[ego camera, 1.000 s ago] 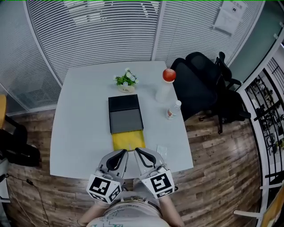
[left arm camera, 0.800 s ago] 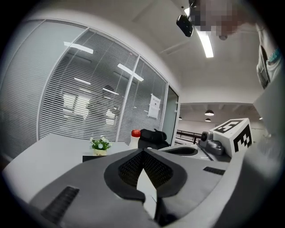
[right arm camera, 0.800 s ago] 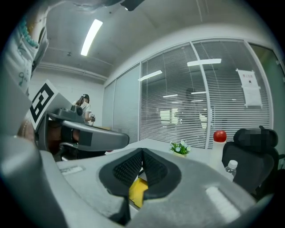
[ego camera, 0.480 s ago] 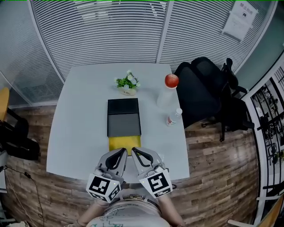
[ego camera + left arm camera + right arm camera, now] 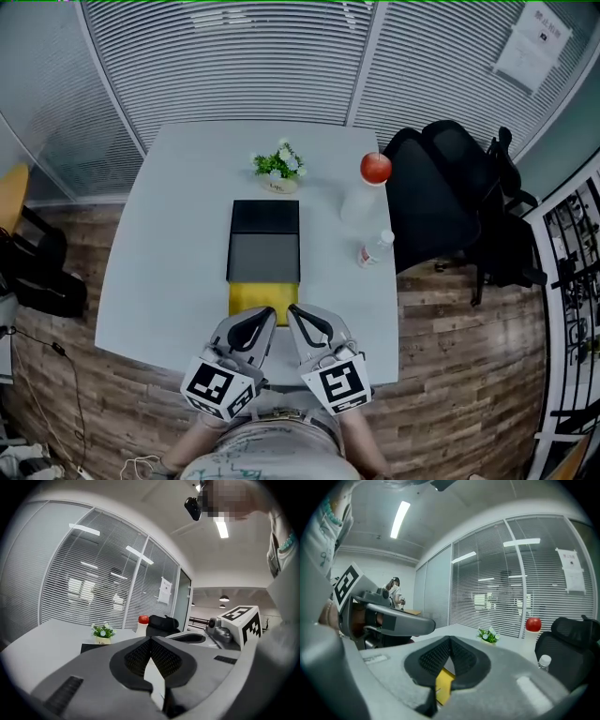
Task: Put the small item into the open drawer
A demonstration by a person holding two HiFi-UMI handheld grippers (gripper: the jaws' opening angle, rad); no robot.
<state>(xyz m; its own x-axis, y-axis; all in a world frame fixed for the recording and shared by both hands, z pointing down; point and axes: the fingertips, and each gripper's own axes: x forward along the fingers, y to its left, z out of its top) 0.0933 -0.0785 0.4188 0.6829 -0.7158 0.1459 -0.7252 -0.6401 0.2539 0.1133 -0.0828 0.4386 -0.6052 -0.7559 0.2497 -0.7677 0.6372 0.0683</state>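
Parked side by side at near edge of table, tips at front of open yellow drawer: L gripper & R gripper, jaws pressed together on nothing, same as a sec ago. Can't spot small item now; lay on table just R of drawer earlier.

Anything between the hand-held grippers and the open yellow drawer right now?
Nothing visible. The left hand-held gripper and right hand-held gripper, both shut with nothing in them, point at the near edge of the yellow drawer. The plant and water bottle stand well off that line. I can't make out the small item itself.
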